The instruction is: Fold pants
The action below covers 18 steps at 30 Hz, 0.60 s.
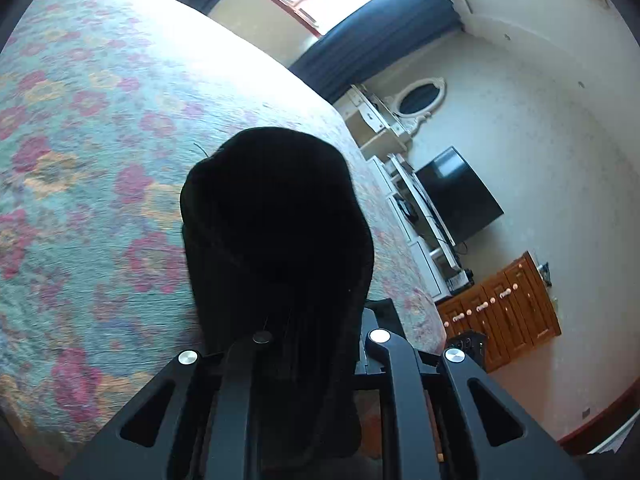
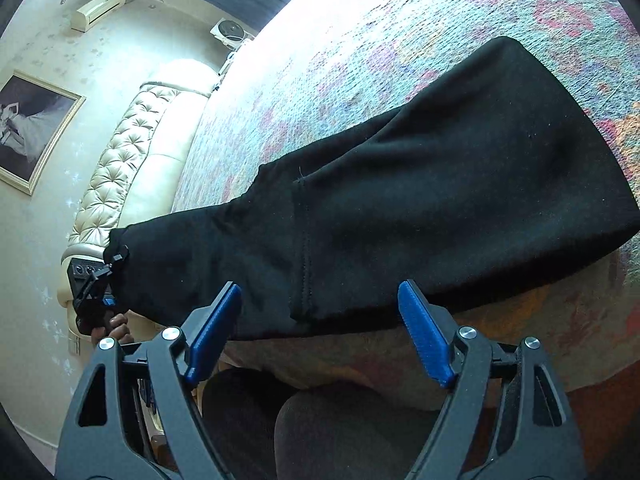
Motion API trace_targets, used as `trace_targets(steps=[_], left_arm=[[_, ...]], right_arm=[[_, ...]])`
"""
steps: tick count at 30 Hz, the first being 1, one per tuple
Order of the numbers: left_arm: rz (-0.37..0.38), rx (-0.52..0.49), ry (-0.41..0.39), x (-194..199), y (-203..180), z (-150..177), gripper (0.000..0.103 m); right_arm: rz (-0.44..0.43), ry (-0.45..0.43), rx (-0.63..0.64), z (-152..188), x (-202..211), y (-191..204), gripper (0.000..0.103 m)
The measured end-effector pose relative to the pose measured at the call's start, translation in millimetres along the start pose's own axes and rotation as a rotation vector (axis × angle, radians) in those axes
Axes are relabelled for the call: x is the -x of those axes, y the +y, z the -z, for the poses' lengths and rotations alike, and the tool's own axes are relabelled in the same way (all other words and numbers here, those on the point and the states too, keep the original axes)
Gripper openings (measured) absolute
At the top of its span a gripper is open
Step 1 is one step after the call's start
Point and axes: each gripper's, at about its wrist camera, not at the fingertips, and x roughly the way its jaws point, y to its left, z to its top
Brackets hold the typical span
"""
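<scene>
In the right wrist view, nearest the lens at the bottom of the frame, we see our right gripper with its blue-padded fingers spread wide and nothing between them; both pads hang just short of the near edge of the black pants. Below the fingers, at the bottom centre, sits a dark rounded shape we cannot identify with certainty.

The pants stretch across the middle of that frame from lower left to upper right, lying on the bed with its floral quilt. At the left end the cloth is lifted off the bed, pinched by our left gripper, which shows small at the left edge with a hand just under it.

In the left wrist view, the black arms of that gripper fill the bottom of the frame, and a thick bunch of black fabric rises from between them through the centre. The fingers themselves are hidden by the cloth, but they are closed tight on it.

Farther off, on the right of that frame, we see a wooden cabinet, a dark television, an oval mirror, and a blue curtain at the top. In the right wrist view a tufted headboard and a framed picture stand at the left.
</scene>
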Motion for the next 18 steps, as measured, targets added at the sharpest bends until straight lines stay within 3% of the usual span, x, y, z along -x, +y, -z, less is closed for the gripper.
trace_targets(steps=[5,9,13,18], left_arm=[[0.0,-0.107,0.093,-80.0,-73.9,2.8,0.015],[-0.025,-0.162,0.193,-155.1,-107.2,17.5,0.015],[-0.101,-0.194,0.288,-224.3,-114.7,44.0,0.015],[-0.191,-0.158,0.379,-283.7,-100.3,74.9,0.018]], right_arm=[[-0.019,-0.069,-0.031,-6.2,16.9,-2.2,0.08],[-0.014,-0.154,-0.061,-12.6,36.2,-8.9,0.08],[-0.007,-0.205,-0.108,-20.3,49.1,-23.4,0.081],[-0.019,-0.231,-0.167,-27.5,56.0,-42.3,0.081]])
